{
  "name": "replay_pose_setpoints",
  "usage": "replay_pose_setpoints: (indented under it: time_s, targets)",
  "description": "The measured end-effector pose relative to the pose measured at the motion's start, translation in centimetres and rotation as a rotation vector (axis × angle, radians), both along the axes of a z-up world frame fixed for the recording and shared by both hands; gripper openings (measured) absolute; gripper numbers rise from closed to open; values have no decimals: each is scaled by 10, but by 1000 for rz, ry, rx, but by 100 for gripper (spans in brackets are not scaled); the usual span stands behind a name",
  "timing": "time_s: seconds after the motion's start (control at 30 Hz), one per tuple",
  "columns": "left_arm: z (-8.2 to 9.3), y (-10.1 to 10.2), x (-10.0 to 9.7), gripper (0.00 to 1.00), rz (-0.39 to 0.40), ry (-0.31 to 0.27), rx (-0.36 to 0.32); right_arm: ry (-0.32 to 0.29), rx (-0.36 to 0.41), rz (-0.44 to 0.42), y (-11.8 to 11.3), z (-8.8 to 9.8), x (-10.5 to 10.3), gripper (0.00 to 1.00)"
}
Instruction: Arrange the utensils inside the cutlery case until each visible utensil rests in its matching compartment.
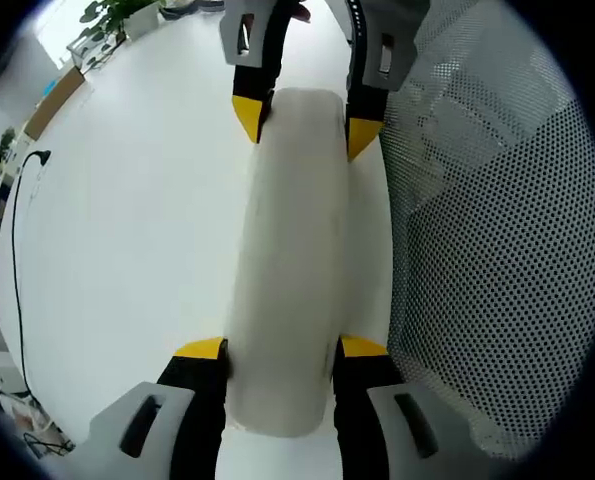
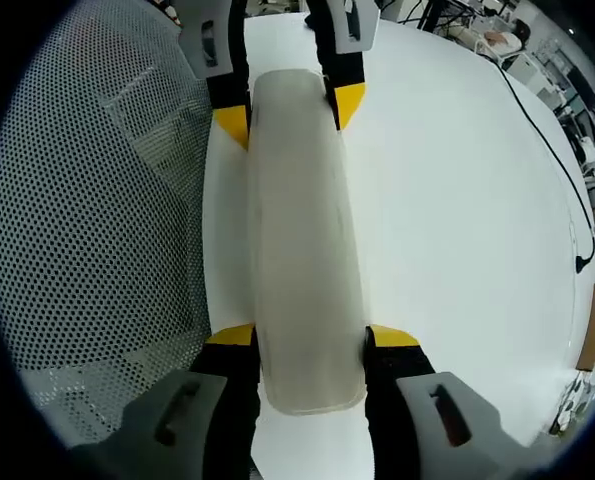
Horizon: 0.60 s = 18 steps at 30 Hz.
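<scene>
Item: white cutlery case [image 1: 289,270], long and closed, on the white table [image 1: 127,250], mesh tray [image 1: 497,250] at 3 o'clock. My left gripper [image 1: 280,350] and right gripper [image 2: 310,338] each clamp one end. I judge level, equal lifting best.

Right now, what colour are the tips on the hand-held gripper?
Yellow tips on black fingers, best in the right gripper view.

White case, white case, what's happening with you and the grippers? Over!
Left gripper and right gripper shut on opposite ends of the white case. Case closed, on white table. Mesh tray alongside. No utensils seen.
</scene>
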<state>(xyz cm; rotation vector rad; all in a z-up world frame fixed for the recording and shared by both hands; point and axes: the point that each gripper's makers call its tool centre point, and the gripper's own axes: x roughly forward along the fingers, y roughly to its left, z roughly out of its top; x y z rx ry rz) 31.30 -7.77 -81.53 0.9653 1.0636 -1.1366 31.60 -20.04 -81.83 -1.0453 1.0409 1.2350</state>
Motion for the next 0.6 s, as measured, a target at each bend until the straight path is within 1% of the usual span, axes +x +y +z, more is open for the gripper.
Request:
replay_pose_setpoints:
  time_s: [0.07,0.2,0.3,0.47,0.6]
  targets:
    - [0,0,-1,42,2,2,9,0,12,-1,0,0,0,40]
    - [0,1,-2,42,15,9,2,-5,38,21,1,0,2,40]
    - [0,1,-1,42,20,19,-13,-2,31,23,2,0,2,40]
    - [-1,0,-1,43,25,26,-15,3,12,19,2,1,3,41]
    - [-1,-1,0,43,25,33,-21,30,13,14,3,0,4,42]
